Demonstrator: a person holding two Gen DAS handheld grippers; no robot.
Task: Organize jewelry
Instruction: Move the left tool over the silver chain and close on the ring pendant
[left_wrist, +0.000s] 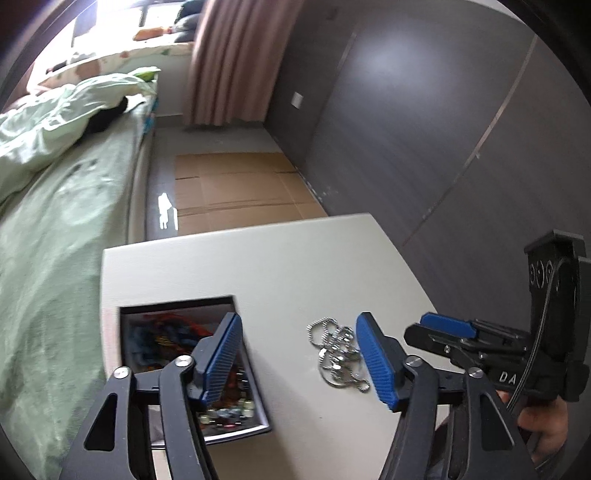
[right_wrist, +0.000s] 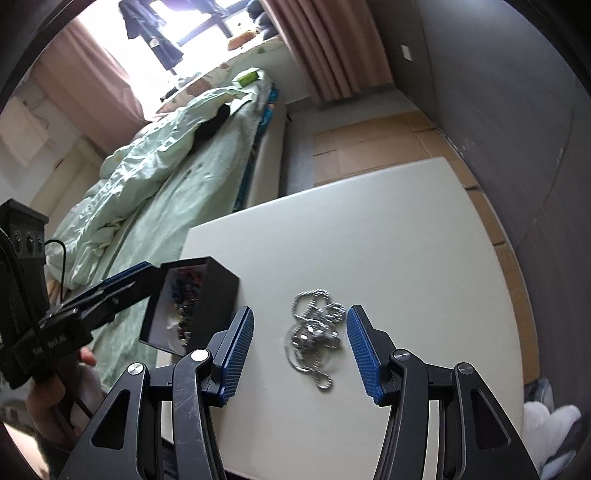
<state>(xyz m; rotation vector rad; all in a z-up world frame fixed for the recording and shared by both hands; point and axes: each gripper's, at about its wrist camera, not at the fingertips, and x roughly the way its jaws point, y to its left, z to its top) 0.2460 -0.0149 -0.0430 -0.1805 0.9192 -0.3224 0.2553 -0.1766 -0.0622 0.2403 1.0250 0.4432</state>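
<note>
We are holding our right gripper (right_wrist: 300, 349) spread wide around the silver chain (right_wrist: 314, 332) heaped on the white table (right_wrist: 424, 258), our left gripper (left_wrist: 299, 356) equally released beside the box (left_wrist: 255, 417); loose, slippery links are best pinched mid-heap

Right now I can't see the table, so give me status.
Both grippers open, left, right. Silver chain loose on table, between right jaws. Black box open beside it. Nothing blocking.
</note>
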